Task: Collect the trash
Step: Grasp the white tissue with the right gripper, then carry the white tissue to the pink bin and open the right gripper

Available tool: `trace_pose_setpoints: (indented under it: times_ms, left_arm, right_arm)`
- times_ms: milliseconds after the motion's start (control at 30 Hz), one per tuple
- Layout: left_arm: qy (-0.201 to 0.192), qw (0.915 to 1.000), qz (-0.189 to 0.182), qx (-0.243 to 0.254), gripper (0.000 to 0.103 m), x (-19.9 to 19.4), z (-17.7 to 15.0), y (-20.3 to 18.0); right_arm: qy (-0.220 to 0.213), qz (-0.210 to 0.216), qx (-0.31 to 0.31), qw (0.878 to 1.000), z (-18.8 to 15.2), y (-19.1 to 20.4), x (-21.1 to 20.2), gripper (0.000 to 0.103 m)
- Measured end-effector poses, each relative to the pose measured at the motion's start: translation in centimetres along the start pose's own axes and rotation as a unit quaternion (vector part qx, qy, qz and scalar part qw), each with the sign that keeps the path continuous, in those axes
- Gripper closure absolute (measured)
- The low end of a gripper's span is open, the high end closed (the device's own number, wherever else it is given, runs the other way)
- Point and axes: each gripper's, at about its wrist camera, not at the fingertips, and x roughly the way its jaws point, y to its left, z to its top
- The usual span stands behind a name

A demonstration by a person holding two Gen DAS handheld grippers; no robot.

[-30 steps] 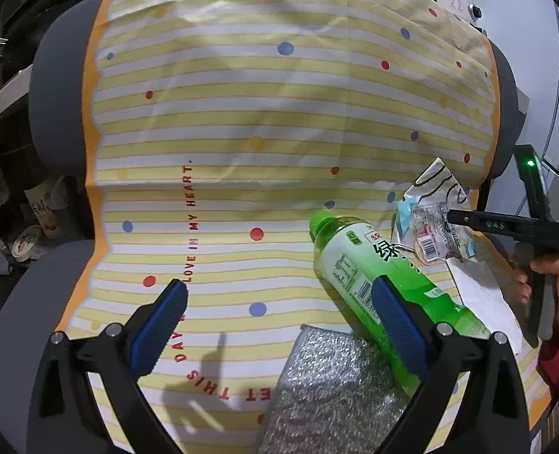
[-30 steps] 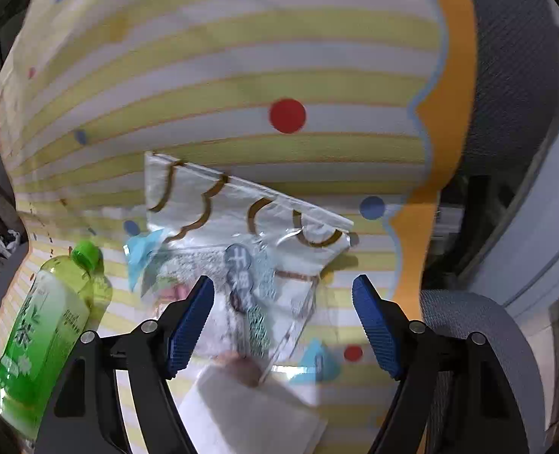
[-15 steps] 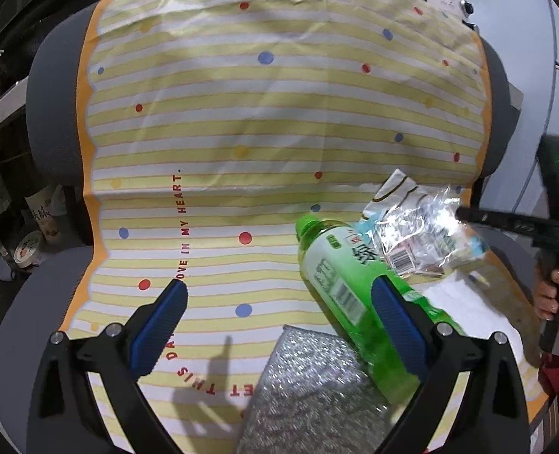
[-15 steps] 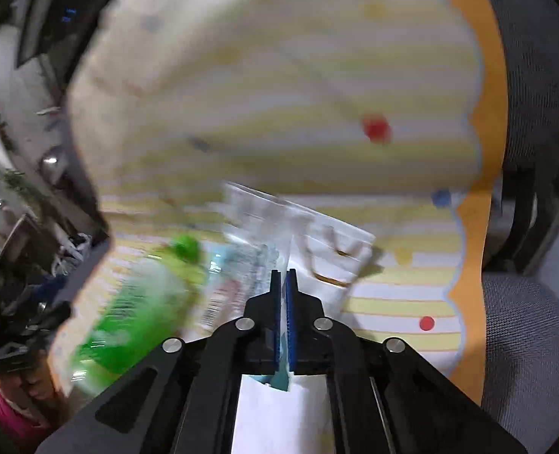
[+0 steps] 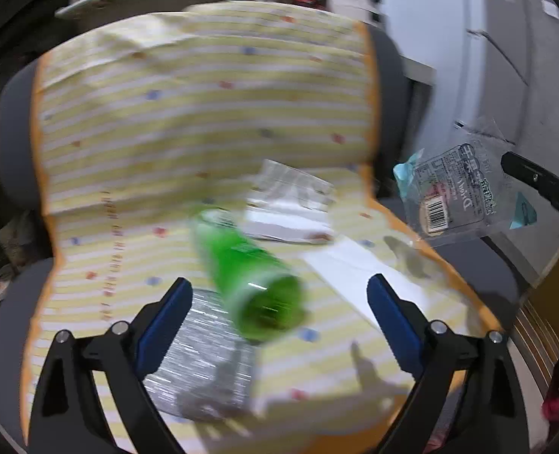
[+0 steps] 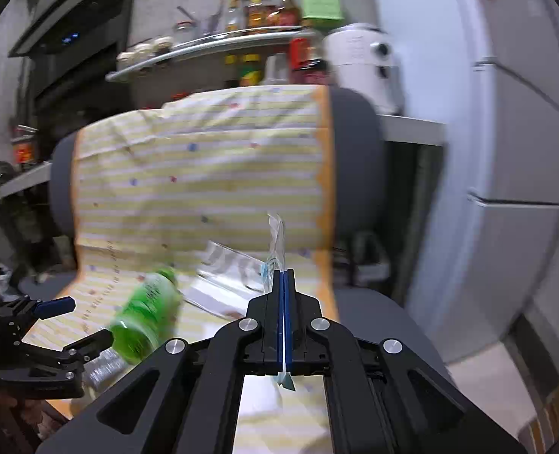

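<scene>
The right gripper has its blue pads pressed together on a clear plastic wrapper, which hangs in the air off the right edge of the chair seat, clear of the cloth; in the right wrist view the wrapper shows edge-on, rising thin from between the fingers. In the left wrist view its barcode label and pale blue corners are plain to see, with the right gripper's black finger at its right side.

The left gripper is spread wide and holds nothing, hovering above the front of the seat. A green bottle lies on its side on the yellow striped cloth that covers the grey chair, base toward the front edge of the seat, blurred, between the open fingers in the view. Just left of the bottle near the front edge lies a silver foil pouch. Behind the bottle, toward the seat's back, rests another crinkled clear wrapper. A white sheet of paper lies flat toward the right edge of the seat
</scene>
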Motion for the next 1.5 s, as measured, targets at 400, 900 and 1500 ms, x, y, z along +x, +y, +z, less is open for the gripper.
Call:
trace_pose_setpoints:
  times_ms: [400,900,1500]
  left_arm:
    - [0.065,0.9967,-0.025,0.043,0.022,6.8,-1.6,-9.9]
    - [0.124,0.9908,-0.049,0.021,0.100,9.2,-4.2,-7.4]
    - [-0.021,0.9675,-0.228,0.109,0.101,-5.8,-9.6,-13.2]
  right_arm:
    - [-0.016,-0.062,0.061,0.996,-5.2,-5.1,-5.2,0.103]
    - [-0.023,-0.040,0.070,0.996,-6.6,-5.1,-8.2,0.103]
    - [0.026,-0.127,0.105,0.986,-13.2,-5.5,-17.8,0.102]
